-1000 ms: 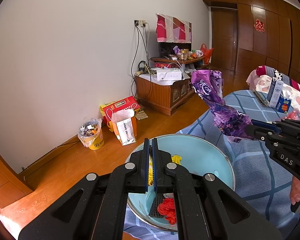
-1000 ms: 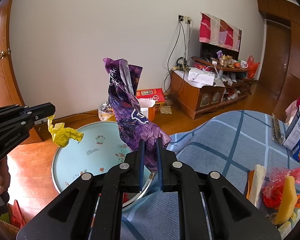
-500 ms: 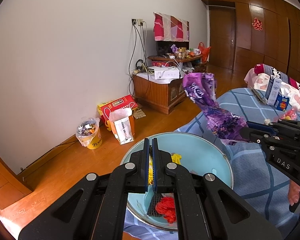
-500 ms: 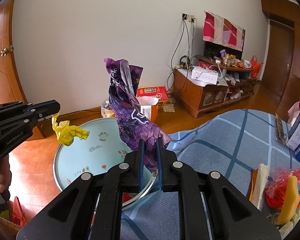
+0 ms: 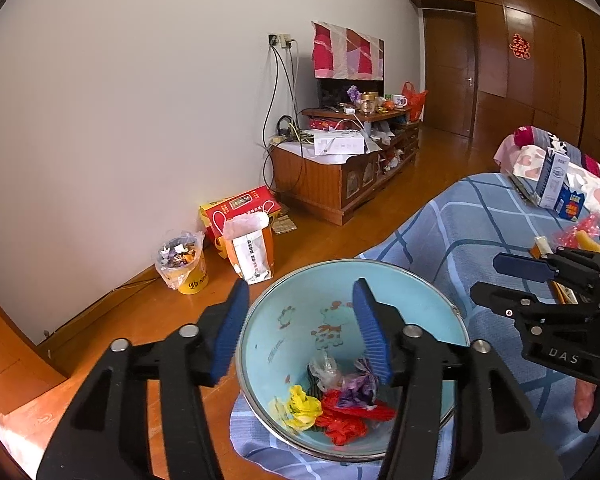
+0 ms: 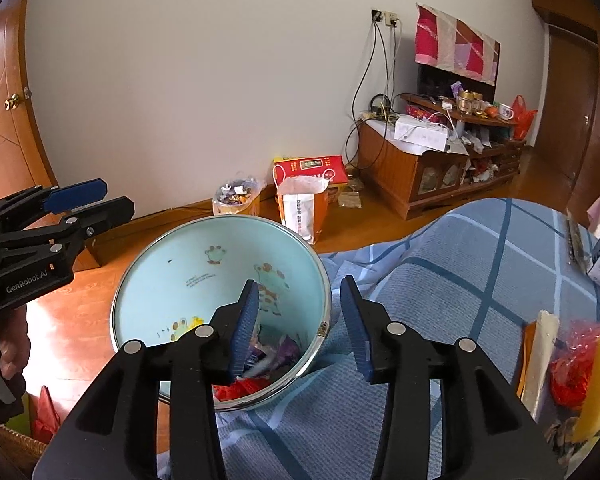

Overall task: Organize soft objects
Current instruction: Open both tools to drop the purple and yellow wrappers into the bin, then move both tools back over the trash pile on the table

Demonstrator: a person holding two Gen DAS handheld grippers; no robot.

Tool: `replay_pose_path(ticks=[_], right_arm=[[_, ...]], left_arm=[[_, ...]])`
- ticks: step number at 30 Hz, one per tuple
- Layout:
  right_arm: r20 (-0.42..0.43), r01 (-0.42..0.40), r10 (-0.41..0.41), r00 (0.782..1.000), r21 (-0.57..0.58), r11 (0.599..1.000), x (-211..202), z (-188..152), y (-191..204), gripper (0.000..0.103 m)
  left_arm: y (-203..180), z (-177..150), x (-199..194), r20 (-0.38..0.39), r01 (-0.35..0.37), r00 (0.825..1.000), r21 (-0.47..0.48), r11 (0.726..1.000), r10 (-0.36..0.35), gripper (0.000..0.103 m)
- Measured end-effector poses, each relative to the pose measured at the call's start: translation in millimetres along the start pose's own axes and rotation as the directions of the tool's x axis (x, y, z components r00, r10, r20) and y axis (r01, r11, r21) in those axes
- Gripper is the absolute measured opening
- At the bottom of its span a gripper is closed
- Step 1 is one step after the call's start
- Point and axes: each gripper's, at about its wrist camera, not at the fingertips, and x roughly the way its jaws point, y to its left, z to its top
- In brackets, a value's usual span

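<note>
Both your grippers, left [image 5: 300,330] and right [image 6: 298,322], are opening and hold nothing. One round pale-blue enamel basin [image 5: 404,284] below them holds one yellow bag [image 5: 298,404], one purple bag [image 5: 358,390] and red bags [image 5: 346,420].

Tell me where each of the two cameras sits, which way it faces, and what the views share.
Left wrist: on the left gripper, looking forward and down along its opening, empty jaws into the basin; the right gripper and a hand show at right.
Right wrist: on the right gripper, jaws opening and empty over the basin rim and blue checked cloth; the left gripper shows at left.
Shared: the basin with purple bag inside, TV cabinet, yellow bucket.
</note>
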Motion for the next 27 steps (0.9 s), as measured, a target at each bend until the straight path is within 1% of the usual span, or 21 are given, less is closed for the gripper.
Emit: replay_pose_path(ticks=[12,14,16,21,23,27], right_arm=[[0.013,0.007,-0.007,1.0,0.004,1.0,-5.0,0.5,-1.1,0.044],[0.015,0.009,-0.009,1.0,0.006,1.0,-6.8,0.9,-2.1,0.044],[0.019,0.013,-0.013,1.0,0.008,1.0,-8.3,-0.2,-2.8,0.044],[0.028,0.032,-0.033,0.999,0.021,0.999,-17.2,-2.8,-10.4,0.045],[0.033,0.048,-0.049,0.998,0.025,0.999,-22.4,-4.9,-14.0,0.045],[0.049,0.087,-0.089,0.995,0.045,0.995,-40.6,-11.5,-29.6,0.048]], left_arm=[[0.2,-2.5,0.5,-0.006,-0.006,1.0,-0.006,1.0,0.006,0.059],[-1.1,-3.8,1.4,-0.009,-0.01,1.0,-0.006,1.0,0.009,0.065],[-2.2,-4.8,1.7,-0.011,-0.013,1.0,-0.006,1.0,0.013,0.068],[-10.0,-7.3,6.1,-0.026,-0.005,1.0,0.005,1.0,0.005,0.073],[-14.1,-9.1,8.1,-0.035,0.001,0.999,0.009,1.0,0.0,0.076],[-31.7,-15.1,12.3,-0.058,0.028,0.998,0.034,0.999,-0.026,0.077]])
